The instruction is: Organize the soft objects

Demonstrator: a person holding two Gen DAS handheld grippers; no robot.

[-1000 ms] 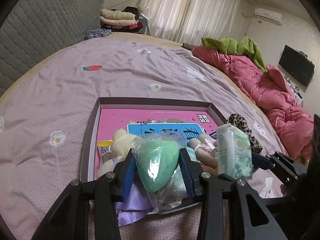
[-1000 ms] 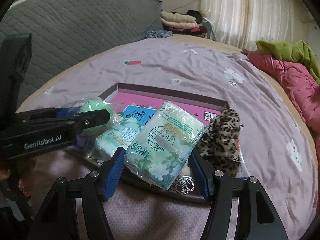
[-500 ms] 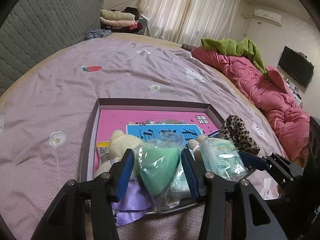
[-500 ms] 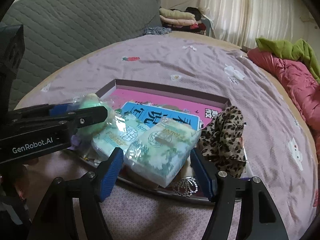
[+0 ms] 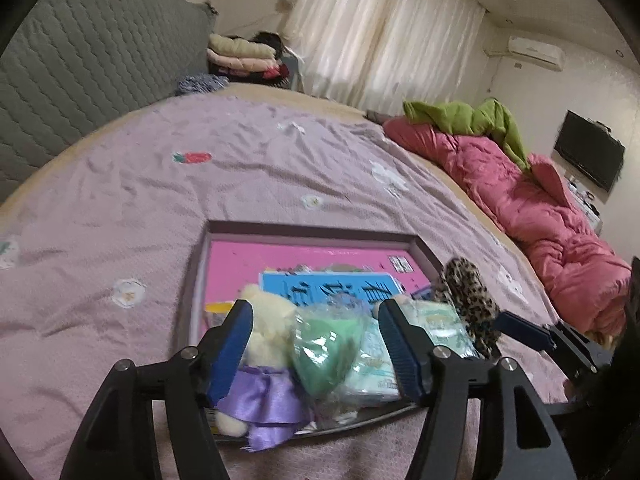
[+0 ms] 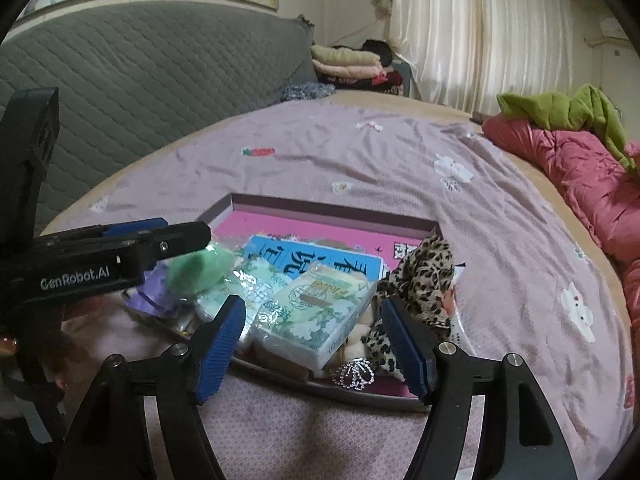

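On the mauve bedspread (image 5: 168, 200), a shallow grey-rimmed tray with a pink floor (image 5: 308, 258) is seen holding the soft items. The left gripper (image 5: 316, 346) is spread wide, and the green sponge in a clear plastic bag (image 5: 326, 348) is left resting between its blue pads, beside a cream plush toy with a purple satin skirt (image 5: 264, 364). The right gripper (image 6: 314, 342) is likewise released, with the floral-printed tissue pack (image 6: 316, 312) lying in the tray between its pads. A leopard-print fabric piece (image 6: 420, 280) is draped at the tray's right edge.
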